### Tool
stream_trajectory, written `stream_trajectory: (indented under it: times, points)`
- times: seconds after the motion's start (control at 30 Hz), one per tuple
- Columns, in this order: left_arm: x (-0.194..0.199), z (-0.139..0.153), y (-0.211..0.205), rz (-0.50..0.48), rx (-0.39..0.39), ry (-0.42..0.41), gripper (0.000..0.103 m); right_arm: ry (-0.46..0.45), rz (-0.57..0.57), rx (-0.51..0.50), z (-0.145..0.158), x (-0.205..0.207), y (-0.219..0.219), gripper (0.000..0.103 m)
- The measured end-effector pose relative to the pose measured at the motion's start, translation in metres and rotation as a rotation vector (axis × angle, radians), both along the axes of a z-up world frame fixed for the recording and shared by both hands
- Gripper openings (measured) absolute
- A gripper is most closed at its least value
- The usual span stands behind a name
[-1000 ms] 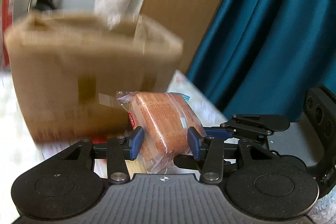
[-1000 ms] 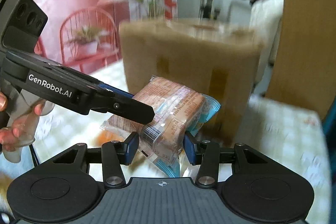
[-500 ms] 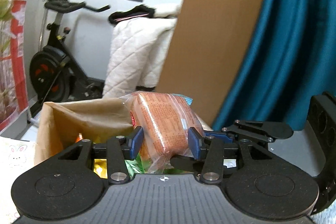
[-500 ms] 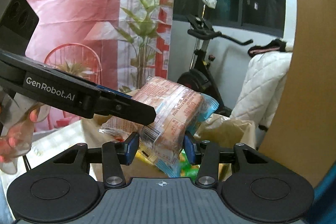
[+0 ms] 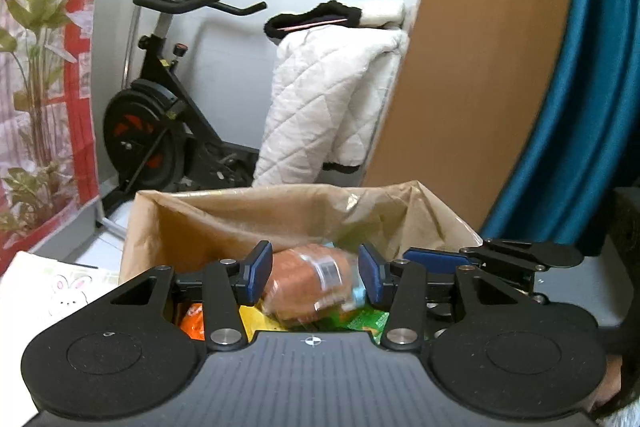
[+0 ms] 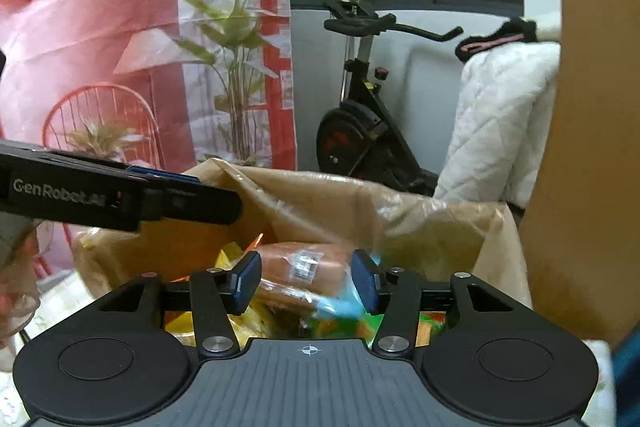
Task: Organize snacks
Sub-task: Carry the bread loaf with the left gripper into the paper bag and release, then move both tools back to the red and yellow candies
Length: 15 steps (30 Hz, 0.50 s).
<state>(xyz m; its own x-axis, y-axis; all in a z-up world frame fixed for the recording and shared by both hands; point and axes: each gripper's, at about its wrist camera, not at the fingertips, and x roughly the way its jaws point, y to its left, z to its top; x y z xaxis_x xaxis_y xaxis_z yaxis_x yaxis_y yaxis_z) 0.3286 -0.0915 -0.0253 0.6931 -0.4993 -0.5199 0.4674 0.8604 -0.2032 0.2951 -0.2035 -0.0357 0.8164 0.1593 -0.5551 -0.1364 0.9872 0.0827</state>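
- Both hands have come up from the table and over the brown paper bag (image 5: 280, 215); a second ago its side filled the view, and now each camera looks down into its open mouth.
- The left gripper (image 5: 316, 277) has a wrapped orange cake (image 5: 308, 279) between its blue pads, blurred and lying low in the gap. A second ago the pads clearly pinched it; now I cannot tell whether they press on it or it is slipping out.
- The right gripper (image 6: 306, 281) is opening its jaws. Its own cake pack (image 6: 300, 267), with a blue-edged wrapper, sits between the pads and looks smeared, as if dropping free.
- Both packs are over the inside of the bag, above the yellow, orange and green snack packets (image 5: 360, 319) already piled there.
- The left tool's arm (image 6: 120, 199) crosses the right camera's view, just over the bag's rim.
- My reading: this is the drop-off step, with 2 more snacks about to join the pile. The bag rim is soft and crumpled, so a pack could catch on it.
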Motion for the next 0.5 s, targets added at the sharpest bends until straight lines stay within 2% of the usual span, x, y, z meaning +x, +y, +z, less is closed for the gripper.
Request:
stream_trajectory:
  times: [0.13, 0.3, 0.5]
  points:
    - [-0.009, 0.0, 0.009, 0.014, 0.024, -0.014, 0.05, -0.002, -0.032, 0.028, -0.005, -0.026, -0.016, 0.046]
    - [-0.032, 0.003, 0.024, 0.022, 0.002, -0.02, 0.05, -0.032, -0.055, 0.065, -0.001, -0.068, -0.027, 0.046]
    - [-0.063, 0.003, 0.04, 0.023, -0.014, -0.021, 0.05, -0.081, -0.059, 0.06, 0.004, -0.114, -0.025, 0.046]
